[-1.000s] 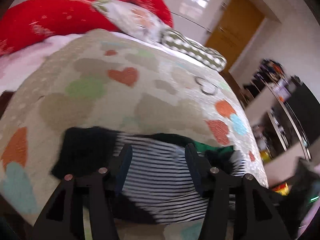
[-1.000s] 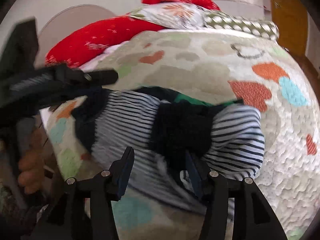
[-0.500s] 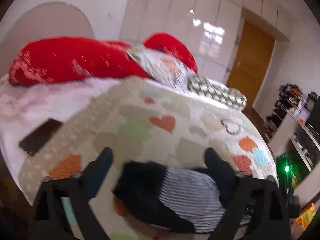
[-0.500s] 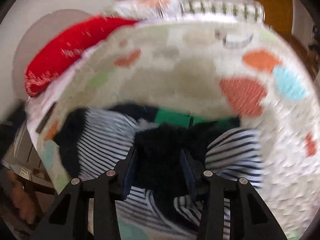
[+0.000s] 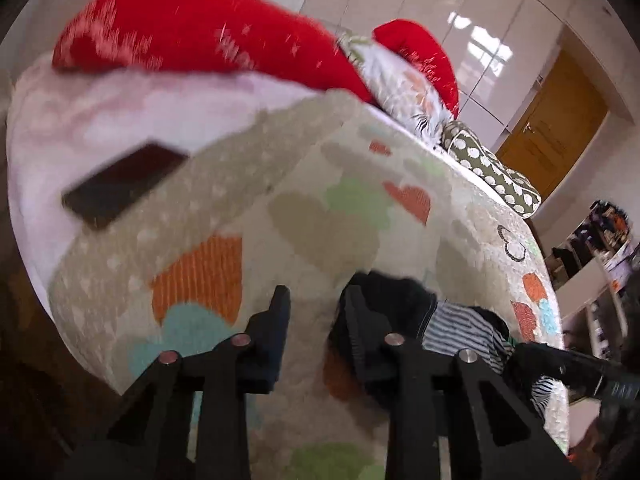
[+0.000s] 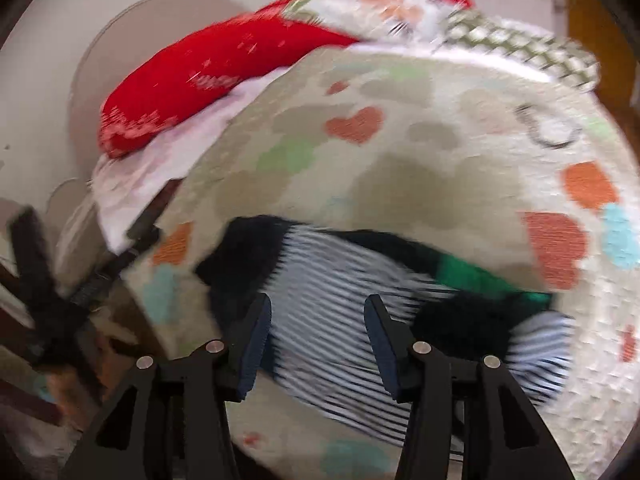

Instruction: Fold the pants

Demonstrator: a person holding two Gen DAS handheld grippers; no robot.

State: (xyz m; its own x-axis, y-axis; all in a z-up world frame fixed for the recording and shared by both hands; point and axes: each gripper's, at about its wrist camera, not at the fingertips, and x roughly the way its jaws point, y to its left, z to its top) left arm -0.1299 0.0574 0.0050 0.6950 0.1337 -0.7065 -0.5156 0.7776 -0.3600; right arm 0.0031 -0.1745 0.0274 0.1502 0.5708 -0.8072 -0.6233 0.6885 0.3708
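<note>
Grippers first, since that's where the action was. The right gripper (image 6: 316,320) had its jaws spread wide with nothing between them, hanging just over the striped middle of the pants (image 6: 340,312). The left gripper (image 5: 316,312) was also parted and empty, sitting off the dark end of the same pants (image 5: 404,308), its right finger (image 5: 360,332) close to the fabric, though with the blur I couldn't tell if it touched.

The pants were black-and-white striped with black patches and a green band (image 6: 476,276), lying in a loose bundle near the front edge of the heart-print quilt (image 6: 400,168). To me they looked partly folded, not tidy yet.

Further out: a phone (image 5: 124,188) lay on the pink sheet, well apart from the pants, with red pillows (image 5: 208,36) and a spotted cushion (image 5: 496,172) along the far side of the bed.

If I had to guess at doing it well: pinch both layers right at the edges, lift together, and lay the fold flat so the stripes line up instead of bunching.
</note>
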